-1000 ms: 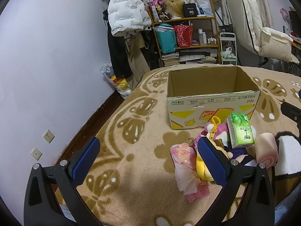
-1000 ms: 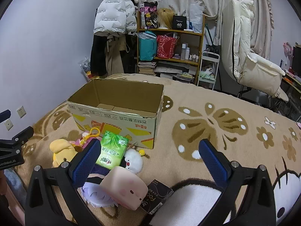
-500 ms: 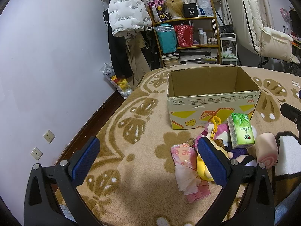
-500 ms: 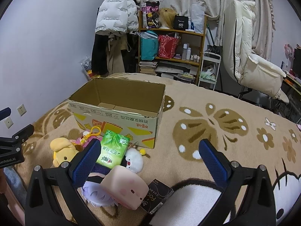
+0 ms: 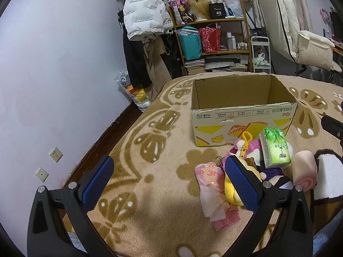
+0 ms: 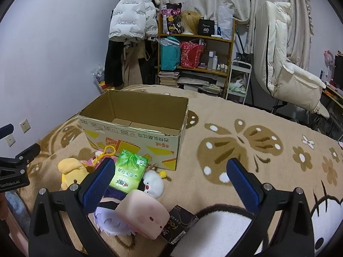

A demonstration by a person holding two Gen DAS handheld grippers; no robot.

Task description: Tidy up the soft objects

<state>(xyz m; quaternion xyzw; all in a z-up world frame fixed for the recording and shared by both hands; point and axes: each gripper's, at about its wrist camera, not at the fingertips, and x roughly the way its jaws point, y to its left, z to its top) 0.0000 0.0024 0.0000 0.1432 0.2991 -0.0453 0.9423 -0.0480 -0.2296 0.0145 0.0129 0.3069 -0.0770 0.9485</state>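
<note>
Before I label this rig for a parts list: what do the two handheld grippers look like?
Both match: the left gripper and right gripper have black angular frames with silver screws, and each finger carries a blue textured pad. In the right wrist view, the left unit's black body bears white "GenRobot.AI" lettering.

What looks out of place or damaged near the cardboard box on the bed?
The cardboard box has a ragged, torn top rim. Among the plush toys heaped in front of it, two items do not look soft: a green tissue pack lying tilted on the heap and a small dark carton beside the pink squishy toy. Nothing is spilled.
</note>
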